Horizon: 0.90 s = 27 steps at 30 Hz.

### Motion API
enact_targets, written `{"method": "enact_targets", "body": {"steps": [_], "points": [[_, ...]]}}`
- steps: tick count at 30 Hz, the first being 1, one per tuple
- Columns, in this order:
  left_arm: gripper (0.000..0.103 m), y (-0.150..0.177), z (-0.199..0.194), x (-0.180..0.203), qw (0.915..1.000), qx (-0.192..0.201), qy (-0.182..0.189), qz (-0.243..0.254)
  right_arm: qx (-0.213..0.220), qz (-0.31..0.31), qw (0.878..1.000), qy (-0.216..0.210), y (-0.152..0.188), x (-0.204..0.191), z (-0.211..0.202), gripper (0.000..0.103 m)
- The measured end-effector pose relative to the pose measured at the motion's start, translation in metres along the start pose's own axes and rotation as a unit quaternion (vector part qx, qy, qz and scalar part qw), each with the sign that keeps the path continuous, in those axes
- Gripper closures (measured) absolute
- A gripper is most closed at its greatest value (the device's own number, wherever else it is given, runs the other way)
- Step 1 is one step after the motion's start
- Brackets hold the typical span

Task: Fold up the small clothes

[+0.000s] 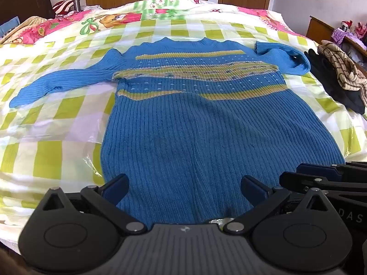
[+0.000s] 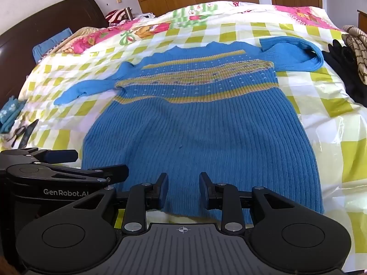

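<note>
Sweater [image 1: 206, 123], blue ribbed knit, flat on bed [image 1: 57, 123]; right sleeve [image 1: 284, 55] doubled back. Left tongs [image 1: 183, 189] wide open, right tongs [image 2: 183, 191] partly open, both empty above hem. Risk: pinching quilt or one layer only.

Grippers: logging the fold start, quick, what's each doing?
Left gripper: open wide, empty, over the sweater hem.
Right gripper: partly open, empty.

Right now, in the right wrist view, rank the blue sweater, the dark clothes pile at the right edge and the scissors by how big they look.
1. blue sweater, by far the largest.
2. dark clothes pile, partly cut off by the frame edge.
3. scissors, smallest.
</note>
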<state>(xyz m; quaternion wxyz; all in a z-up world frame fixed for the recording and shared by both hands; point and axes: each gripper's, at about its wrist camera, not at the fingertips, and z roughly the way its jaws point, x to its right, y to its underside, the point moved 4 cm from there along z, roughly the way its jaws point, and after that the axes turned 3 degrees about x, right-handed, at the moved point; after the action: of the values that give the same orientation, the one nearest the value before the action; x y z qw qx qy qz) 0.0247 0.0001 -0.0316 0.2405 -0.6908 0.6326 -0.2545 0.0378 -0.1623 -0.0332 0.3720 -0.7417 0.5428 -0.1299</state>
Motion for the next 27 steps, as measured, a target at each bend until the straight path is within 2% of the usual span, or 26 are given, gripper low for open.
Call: {"method": "enact_targets", "body": {"steps": [27], "points": [[0.0, 0.007, 0.008, 0.005, 0.9996, -0.022, 0.015, -0.005, -0.015, 0.005, 1.0, 0.006, 0.004, 0.004, 0.006, 0.074]]}}
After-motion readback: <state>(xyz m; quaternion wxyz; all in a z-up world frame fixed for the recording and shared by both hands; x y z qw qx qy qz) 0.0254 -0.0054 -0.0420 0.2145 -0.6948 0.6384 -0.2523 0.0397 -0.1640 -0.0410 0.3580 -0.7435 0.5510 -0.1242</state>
